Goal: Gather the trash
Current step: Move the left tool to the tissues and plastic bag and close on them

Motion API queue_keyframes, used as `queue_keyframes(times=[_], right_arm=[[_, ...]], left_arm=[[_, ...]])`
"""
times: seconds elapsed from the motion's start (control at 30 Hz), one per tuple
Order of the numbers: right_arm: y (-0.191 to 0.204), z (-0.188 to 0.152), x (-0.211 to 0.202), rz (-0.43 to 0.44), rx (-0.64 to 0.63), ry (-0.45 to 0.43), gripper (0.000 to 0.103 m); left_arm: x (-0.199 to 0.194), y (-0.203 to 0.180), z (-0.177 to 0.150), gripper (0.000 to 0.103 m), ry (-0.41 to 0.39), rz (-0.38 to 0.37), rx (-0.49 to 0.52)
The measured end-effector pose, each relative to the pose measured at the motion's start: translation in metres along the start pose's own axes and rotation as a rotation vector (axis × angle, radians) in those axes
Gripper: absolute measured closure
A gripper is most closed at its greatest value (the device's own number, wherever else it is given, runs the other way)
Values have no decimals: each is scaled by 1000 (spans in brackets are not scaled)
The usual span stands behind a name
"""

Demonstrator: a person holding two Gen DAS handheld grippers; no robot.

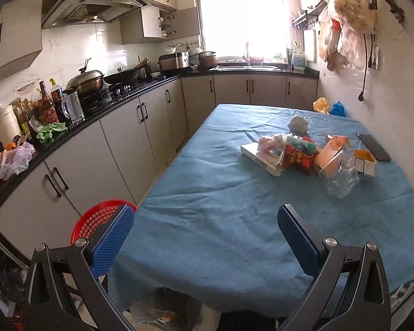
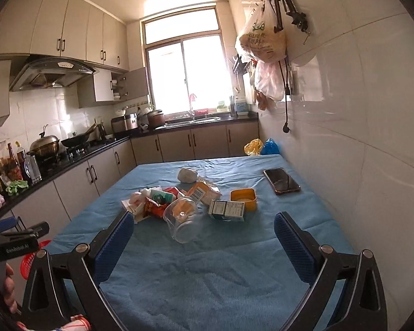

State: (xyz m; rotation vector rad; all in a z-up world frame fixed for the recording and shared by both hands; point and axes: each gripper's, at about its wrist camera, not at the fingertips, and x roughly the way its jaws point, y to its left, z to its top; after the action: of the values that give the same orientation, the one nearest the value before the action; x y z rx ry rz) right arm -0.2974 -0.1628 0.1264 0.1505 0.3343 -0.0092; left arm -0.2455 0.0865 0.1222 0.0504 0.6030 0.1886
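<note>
A pile of trash lies mid-table on the blue cloth (image 2: 207, 275): a clear plastic cup (image 2: 183, 218) on its side, a small printed box (image 2: 227, 210), a yellow tub (image 2: 243, 198), an orange carton (image 2: 202, 193), a red packet (image 2: 154, 207) and a crumpled grey ball (image 2: 187, 176). The left wrist view shows the same pile, with the cup (image 1: 339, 179) nearest and the red packet (image 1: 298, 157) behind. My left gripper (image 1: 207, 234) hangs open over the table's near left edge. My right gripper (image 2: 204, 237) is open too, short of the cup. Both hold nothing.
A red mesh basket (image 1: 96, 220) stands on the floor left of the table. A black phone (image 2: 281, 181) lies near the tiled right wall. A cluttered kitchen counter (image 1: 118, 102) runs along the left. Plastic bags (image 2: 265, 44) hang on the wall.
</note>
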Motion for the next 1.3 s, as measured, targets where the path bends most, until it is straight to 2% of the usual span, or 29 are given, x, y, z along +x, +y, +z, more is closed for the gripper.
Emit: queue_keyframes(times=[0.4, 0.77, 0.97, 1.1, 1.3], right_arm=[[0, -9, 28, 5, 4, 78, 0], [-6, -18, 90, 26, 16, 213, 0], [-11, -21, 117, 37, 11, 259, 0], [-15, -22, 133, 53, 12, 292, 0], [-27, -14, 161, 102, 25, 338, 1]], left_arm=[[39, -6, -4, 0, 78, 6, 35], [90, -18, 2, 0, 167, 20, 63], [109, -27, 9, 0, 195, 20, 91], [117, -31, 26, 0, 205, -36, 106], [134, -49, 75, 0, 164, -202, 91]])
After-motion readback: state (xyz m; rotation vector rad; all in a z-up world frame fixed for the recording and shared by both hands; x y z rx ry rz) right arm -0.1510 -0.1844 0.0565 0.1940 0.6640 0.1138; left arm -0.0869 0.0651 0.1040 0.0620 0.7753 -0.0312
